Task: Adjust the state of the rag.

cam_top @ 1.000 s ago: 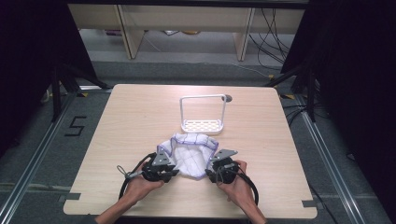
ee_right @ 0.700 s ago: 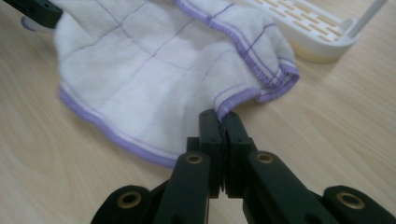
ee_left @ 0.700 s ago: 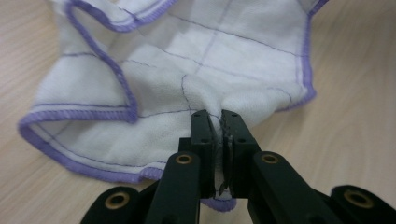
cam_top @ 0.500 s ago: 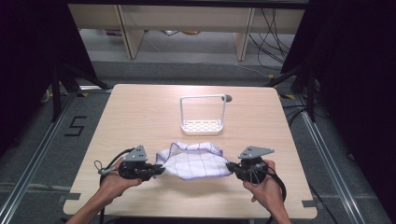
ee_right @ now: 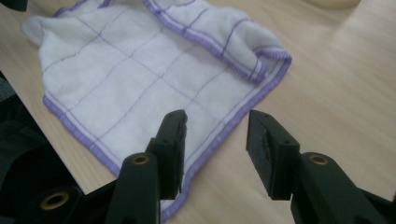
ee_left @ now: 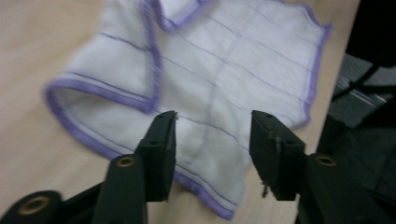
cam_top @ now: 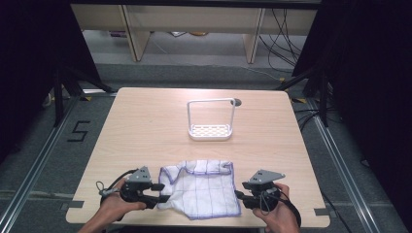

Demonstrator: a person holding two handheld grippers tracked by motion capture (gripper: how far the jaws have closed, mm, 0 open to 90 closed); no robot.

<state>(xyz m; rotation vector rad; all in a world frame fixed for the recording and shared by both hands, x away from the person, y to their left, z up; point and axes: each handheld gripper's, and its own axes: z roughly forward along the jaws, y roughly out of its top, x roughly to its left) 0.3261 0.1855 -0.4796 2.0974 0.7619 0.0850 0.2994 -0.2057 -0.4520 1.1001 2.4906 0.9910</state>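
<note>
We see a white cloth [cam_top: 201, 188] with purple edging and a thin purple grid lying spread on the light wooden surface [cam_top: 145, 126], near its front edge. Its far edge is folded back on itself in a rumpled band, and its left corner curls up into a loose fold. Its front right corner lies at the surface's near edge.

The left claw [cam_top: 164, 191], held in a hand [cam_top: 114, 206] at the front left, points toward the cloth's left edge. Its jaws have just been opening and now stand apart. In the left gripper view we see the cloth [ee_left: 205, 79] beyond and beneath the left claw [ee_left: 212, 128]; the pads do not press on it, so we read this claw as released.

The right claw [cam_top: 241, 198], held in the other hand [cam_top: 279, 218] at the front right, sits just beside the cloth's right edge. Its jaws too have just been opening. In the right gripper view, the right claw [ee_right: 215, 126] hangs over the cloth's [ee_right: 140, 74] near corner, one jaw above the purple hem and the other above bare wood, with nothing clamped: released.

Farther back, well apart from the cloth, a white rack [cam_top: 211, 131] with a perforated base and a tall wire frame stands upright near the middle of the surface.
</note>
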